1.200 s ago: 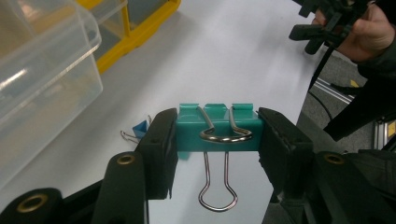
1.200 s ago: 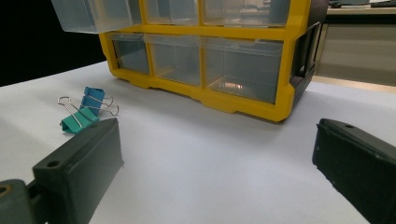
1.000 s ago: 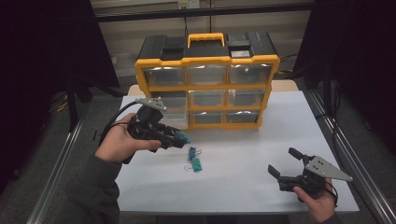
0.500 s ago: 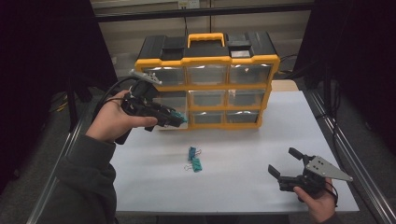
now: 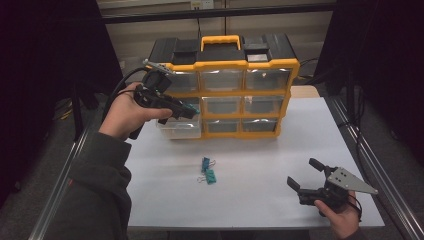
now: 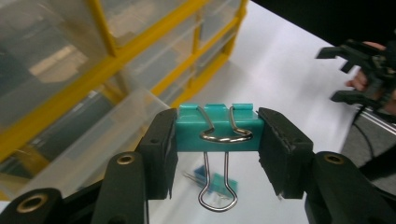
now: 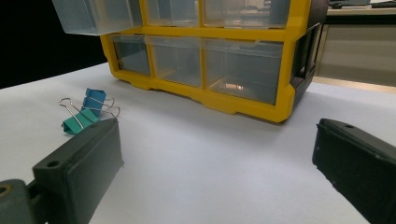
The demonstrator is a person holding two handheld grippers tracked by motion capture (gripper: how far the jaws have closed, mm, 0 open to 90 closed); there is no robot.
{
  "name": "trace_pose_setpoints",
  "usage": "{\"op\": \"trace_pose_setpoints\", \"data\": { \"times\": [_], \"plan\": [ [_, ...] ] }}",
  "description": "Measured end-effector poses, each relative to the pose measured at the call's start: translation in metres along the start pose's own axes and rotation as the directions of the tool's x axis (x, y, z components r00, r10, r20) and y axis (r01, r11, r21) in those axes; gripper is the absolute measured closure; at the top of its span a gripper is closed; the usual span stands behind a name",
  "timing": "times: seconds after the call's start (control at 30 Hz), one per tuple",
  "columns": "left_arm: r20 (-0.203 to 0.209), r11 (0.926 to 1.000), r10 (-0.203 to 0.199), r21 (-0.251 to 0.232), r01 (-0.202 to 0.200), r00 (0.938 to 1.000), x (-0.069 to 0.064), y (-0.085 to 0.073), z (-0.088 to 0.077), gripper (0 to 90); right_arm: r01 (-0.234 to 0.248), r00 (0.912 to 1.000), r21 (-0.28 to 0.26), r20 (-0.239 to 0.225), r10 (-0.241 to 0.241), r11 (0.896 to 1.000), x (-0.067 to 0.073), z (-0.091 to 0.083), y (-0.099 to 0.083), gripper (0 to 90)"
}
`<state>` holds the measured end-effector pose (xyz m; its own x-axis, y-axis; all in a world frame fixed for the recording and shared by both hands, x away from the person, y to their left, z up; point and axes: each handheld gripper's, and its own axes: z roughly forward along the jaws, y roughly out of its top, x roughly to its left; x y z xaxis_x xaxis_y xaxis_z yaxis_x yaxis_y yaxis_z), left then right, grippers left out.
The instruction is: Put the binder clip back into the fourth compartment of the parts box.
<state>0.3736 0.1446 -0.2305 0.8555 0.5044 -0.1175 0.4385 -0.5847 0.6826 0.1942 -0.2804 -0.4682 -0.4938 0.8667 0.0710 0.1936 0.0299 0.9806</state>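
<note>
A teal binder clip (image 6: pixel 217 133) sits crosswise between the pads of my left gripper (image 6: pixel 217 140), which is shut on it, wire handles hanging down. In the high view that left gripper (image 5: pixel 192 111) hovers in front of the left side of the yellow-and-black drawer organizer (image 5: pixel 225 95), just above a clear drawer (image 5: pixel 177 127) pulled out from it. Two more binder clips (image 5: pixel 207 170), one blue (image 7: pixel 95 100) and one teal (image 7: pixel 77 122), lie together on the white table. My right gripper (image 5: pixel 304 172) rests open near the front right, nothing between its jaws.
The organizer stands at the back middle of the white tabletop (image 5: pixel 260 155), its other clear drawers pushed in. Metal rails (image 5: pixel 370 165) run along the table's sides. The pulled-out drawer (image 7: pixel 95 16) juts over the table surface.
My left gripper has lifted with the teal clip and moved away from the table's middle to the pulled-out drawer. The right gripper has stayed put.
</note>
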Motion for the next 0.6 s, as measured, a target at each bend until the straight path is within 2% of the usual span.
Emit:
{"op": "trace_pose_setpoints", "data": {
  "times": [0.1, 0.2, 0.23, 0.27, 0.37, 0.43, 0.47, 0.5, 0.6],
  "plan": [
    [-0.031, 0.9998, -0.012, -0.015, 0.012, 0.9995, 0.005, 0.000, 0.005, 50.0, 0.001, 1.0000, 0.001, -0.003, -0.001, 1.000, 0.000, 0.000, 0.000, 1.1],
    [-0.065, 0.9999, -0.007, -0.012, 0.006, 0.9978, 0.012, -0.003, 0.010, 50.0, -0.001, 1.0000, 0.002, -0.005, 0.001, 1.000, 0.000, 0.000, 0.000, 1.0],
    [-0.079, 0.9994, -0.025, -0.027, 0.023, 0.9966, 0.013, -0.004, 0.013, 50.0, -0.003, 1.0000, 0.001, -0.009, 0.003, 1.000, 0.000, 0.000, 0.000, 1.1],
    [-0.087, 0.9997, -0.017, -0.018, 0.016, 0.9961, 0.016, -0.006, 0.015, 50.0, 0.001, 1.0000, 0.001, -0.007, -0.001, 1.000, 0.000, -0.001, 0.000, 1.0],
    [-0.101, 0.9992, -0.035, -0.025, 0.032, 0.9943, 0.022, -0.011, 0.021, 50.0, -0.005, 1.0000, 0.002, -0.005, 0.005, 1.000, 0.000, 0.000, 0.000, 1.0],
    [-0.118, 0.9999, -0.015, -0.005, 0.014, 0.9928, 0.026, -0.013, 0.022, 50.0, -0.006, 1.0000, 0.002, -0.007, 0.006, 1.000, 0.000, 0.000, 0.000, 1.0],
    [-0.128, 0.9989, -0.039, -0.029, 0.036, 0.9910, 0.027, -0.015, 0.024, 50.0, -0.007, 1.0000, 0.000, -0.006, 0.007, 1.000, 0.000, 0.000, 0.000, 1.1],
    [-0.126, 0.9994, -0.031, -0.016, 0.030, 0.9915, 0.029, -0.015, 0.025, 50.0, -0.005, 1.0000, -0.002, -0.006, 0.005, 1.000, 0.000, 0.000, 0.000, 1.0],
    [-0.139, 0.9989, -0.024, -0.042, 0.018, 0.9901, 0.033, -0.018, 0.028, 47.2, -0.010, 0.9999, 0.004, -0.007, 0.010, 1.000, 0.000, 0.000, 0.000, 1.1]
  ]
}}
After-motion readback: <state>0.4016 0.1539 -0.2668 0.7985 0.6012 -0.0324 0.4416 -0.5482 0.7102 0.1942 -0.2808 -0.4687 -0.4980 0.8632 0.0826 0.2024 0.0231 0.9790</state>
